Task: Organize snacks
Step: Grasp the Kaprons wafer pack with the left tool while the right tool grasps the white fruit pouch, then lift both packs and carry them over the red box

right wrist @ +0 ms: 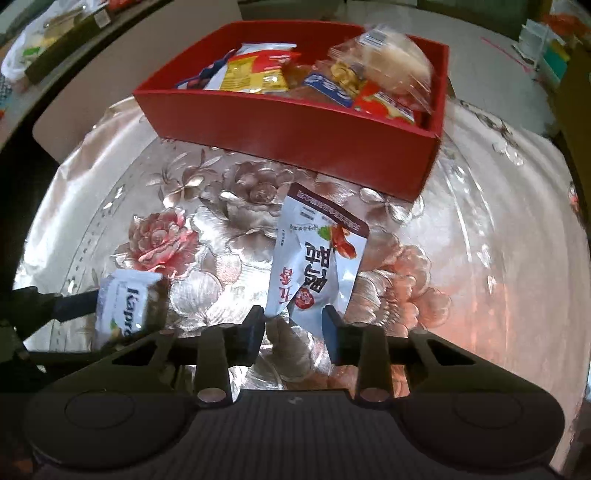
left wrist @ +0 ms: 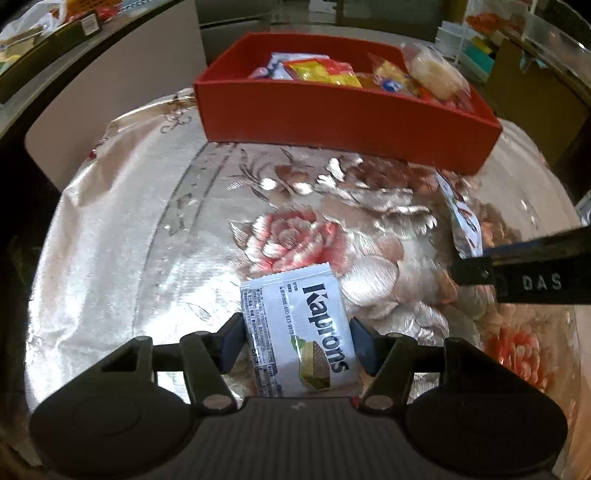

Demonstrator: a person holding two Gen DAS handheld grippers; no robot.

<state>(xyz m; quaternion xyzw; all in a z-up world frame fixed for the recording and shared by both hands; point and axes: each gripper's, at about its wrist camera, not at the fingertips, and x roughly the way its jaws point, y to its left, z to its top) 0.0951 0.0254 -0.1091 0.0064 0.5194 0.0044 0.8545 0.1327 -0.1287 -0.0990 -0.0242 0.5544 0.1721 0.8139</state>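
Observation:
A white Kaprons wafer packet (left wrist: 295, 332) lies between the fingers of my left gripper (left wrist: 299, 343), whose pads press on its two sides; the right wrist view shows the same packet (right wrist: 123, 306) tipped up off the cloth. My right gripper (right wrist: 293, 328) is shut on the lower end of a white pouch with red print (right wrist: 317, 251), which stands up from the fingers. In the left wrist view that pouch (left wrist: 463, 218) shows at the right. Behind both stands a red box (left wrist: 347, 114) (right wrist: 295, 133) filled with several wrapped snacks.
A shiny floral tablecloth (left wrist: 166, 229) covers the round table, whose edge falls away at the left and right. A dark counter with boxes and bags (left wrist: 55, 26) runs along the upper left. Shelves and cartons (left wrist: 480, 55) stand at the upper right.

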